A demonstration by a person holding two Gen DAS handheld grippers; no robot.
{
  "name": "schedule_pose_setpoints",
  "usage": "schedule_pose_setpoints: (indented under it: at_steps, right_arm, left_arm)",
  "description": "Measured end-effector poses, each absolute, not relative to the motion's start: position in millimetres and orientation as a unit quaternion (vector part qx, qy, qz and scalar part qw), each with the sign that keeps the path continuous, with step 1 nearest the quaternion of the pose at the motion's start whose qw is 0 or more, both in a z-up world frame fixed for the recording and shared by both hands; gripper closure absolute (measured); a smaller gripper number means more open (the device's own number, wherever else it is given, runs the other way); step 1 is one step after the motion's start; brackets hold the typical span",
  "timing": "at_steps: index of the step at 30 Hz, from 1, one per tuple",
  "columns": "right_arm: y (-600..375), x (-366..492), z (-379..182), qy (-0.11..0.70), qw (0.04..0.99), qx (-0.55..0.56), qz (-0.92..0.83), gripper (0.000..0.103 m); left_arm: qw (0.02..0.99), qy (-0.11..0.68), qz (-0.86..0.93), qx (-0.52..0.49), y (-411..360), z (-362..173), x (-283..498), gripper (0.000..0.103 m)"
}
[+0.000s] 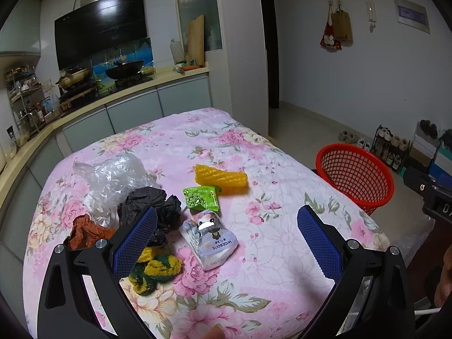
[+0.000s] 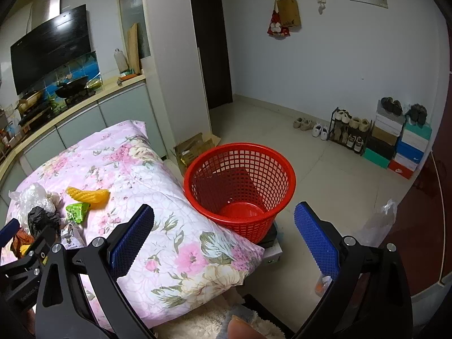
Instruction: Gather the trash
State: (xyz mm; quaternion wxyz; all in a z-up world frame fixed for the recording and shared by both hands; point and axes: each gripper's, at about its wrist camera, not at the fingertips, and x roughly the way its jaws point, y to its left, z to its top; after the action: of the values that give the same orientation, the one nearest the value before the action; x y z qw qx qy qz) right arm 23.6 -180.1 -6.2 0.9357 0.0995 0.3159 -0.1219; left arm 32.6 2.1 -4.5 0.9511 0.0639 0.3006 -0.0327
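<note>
Trash lies on the pink flowered cloth of the table point(image 1: 282, 152): a tissue pack point(image 1: 210, 238), a green snack packet point(image 1: 201, 198), an orange foam piece point(image 1: 221, 177), crumpled black plastic point(image 1: 149, 206), clear plastic point(image 1: 113, 176), a brown wad point(image 1: 84, 231) and a yellow-green scrap point(image 1: 155, 268). My left gripper point(image 1: 226, 226) hovers open above the tissue pack, holding nothing. My right gripper point(image 2: 224, 224) is open and empty, near the table's right corner, facing the red mesh basket point(image 2: 240, 186). The basket looks empty. The left gripper's body point(image 2: 25, 251) shows at the right wrist view's left edge.
A kitchen counter point(image 1: 135, 84) with pans runs behind the table. Shoes, a shoe rack point(image 2: 347, 130) and stacked boxes point(image 2: 406, 149) line the far wall. Flattened cardboard point(image 2: 192, 147) lies behind the basket. A clear bag point(image 2: 378, 220) sits on the floor at right.
</note>
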Motion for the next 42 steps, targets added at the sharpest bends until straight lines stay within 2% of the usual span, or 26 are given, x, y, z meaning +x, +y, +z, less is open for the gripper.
schedule_pose_setpoints:
  at_steps: [23, 30, 38, 42]
  right_arm:
    - [-178.3, 23.9, -9.3, 0.318, 0.935, 0.1, -0.118, 0.007]
    - [-175.2, 34.0, -15.6, 0.322, 0.938, 0.092, -0.09, 0.007]
    - [-160.6, 53.8, -31.3, 0.347, 0.932, 0.095, -0.041, 0.007]
    - [-143.5, 59.9, -39.5, 0.364, 0.928, 0.082, -0.003, 0.007]
  left_arm:
    - [0.948, 0.312, -0.03, 0.055, 13.9, -0.7, 35.5, 0.007]
    - [0.95, 0.311, 0.029, 0.022, 68.8, 15.0, 45.1, 0.007]
    - [0.931, 0.329, 0.147, -0.058, 190.2, 21.8, 31.6, 0.007]
    - [0.922, 0.336, 0.162, -0.103, 227.6, 15.7, 20.8, 0.007]
